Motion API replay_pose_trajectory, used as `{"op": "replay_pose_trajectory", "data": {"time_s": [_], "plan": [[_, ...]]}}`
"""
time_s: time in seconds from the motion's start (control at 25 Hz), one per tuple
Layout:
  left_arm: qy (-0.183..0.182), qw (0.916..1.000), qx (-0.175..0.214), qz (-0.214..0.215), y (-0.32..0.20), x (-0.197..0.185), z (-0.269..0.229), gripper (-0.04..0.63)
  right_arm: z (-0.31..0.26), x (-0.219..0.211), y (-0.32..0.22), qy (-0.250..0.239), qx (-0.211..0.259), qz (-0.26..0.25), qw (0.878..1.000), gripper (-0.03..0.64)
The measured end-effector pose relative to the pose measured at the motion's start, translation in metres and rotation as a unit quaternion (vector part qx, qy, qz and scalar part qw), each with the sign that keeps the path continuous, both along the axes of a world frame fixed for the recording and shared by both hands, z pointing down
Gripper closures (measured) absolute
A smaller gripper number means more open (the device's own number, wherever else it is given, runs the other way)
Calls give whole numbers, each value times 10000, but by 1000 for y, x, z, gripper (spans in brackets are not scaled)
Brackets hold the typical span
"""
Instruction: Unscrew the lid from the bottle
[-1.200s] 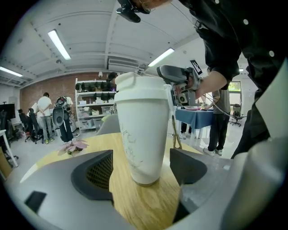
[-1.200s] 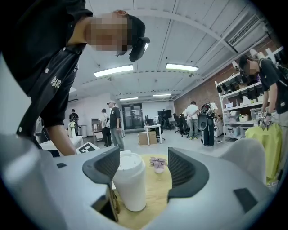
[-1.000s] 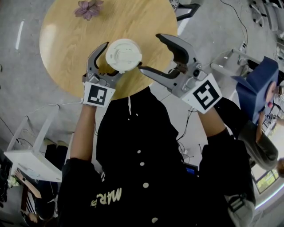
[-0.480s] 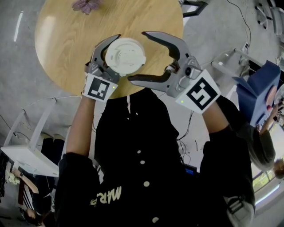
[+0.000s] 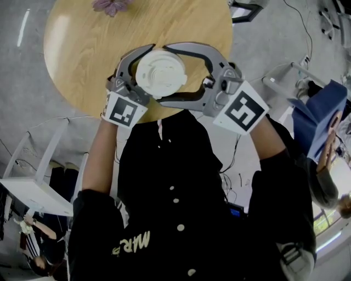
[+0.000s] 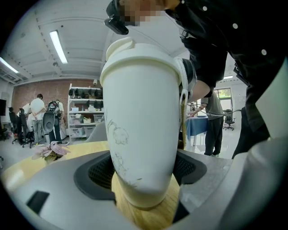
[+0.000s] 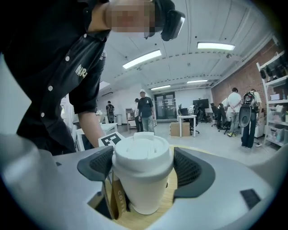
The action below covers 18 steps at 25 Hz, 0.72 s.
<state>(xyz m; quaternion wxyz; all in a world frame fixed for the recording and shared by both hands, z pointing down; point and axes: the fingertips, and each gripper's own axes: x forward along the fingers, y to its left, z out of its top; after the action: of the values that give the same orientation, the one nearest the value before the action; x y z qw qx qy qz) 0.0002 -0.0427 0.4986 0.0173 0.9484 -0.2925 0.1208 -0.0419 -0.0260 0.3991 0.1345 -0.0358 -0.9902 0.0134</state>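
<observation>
White lid [image 5: 161,74] now between right fingers [image 5: 193,49]

We count one bottle [image 6: 139,134], one lid [image 5: 161,74], one desk [image 5: 77,55], one flower [image 5: 111,5], one left hand-held gripper [image 6: 144,179] and one right hand-held gripper [image 7: 143,173].

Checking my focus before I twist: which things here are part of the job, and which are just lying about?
Job in hand:
- bottle
- lid
- left tool, around the bottle's body
- right tool, jaws either side of the lid

Lying about:
- pink flower at the far edge of the table
- shelves and people in the background
</observation>
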Motion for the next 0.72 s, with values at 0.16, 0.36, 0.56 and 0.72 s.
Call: {"op": "replay_pose_trajectory", "data": {"time_s": [0.16, 0.36, 0.56, 0.72], "plan": [[-275, 9983, -164, 487, 10, -3, 7, 219, 0, -1, 8, -4, 71, -843, 9964, 195], [-343, 9942, -203, 999, 12, 1, 6, 219, -2, 0, 10, 128, -10, -1904, 9816, 193], [-303, 9945, -228, 972, 10, 1, 9, 219, 2, 7, 3, 382, -234, -1476, 9880, 157], [-269, 9947, -205, 974, 11, 2, 7, 219, -12, 6, -4, 58, -489, -256, 9985, 126]]}}
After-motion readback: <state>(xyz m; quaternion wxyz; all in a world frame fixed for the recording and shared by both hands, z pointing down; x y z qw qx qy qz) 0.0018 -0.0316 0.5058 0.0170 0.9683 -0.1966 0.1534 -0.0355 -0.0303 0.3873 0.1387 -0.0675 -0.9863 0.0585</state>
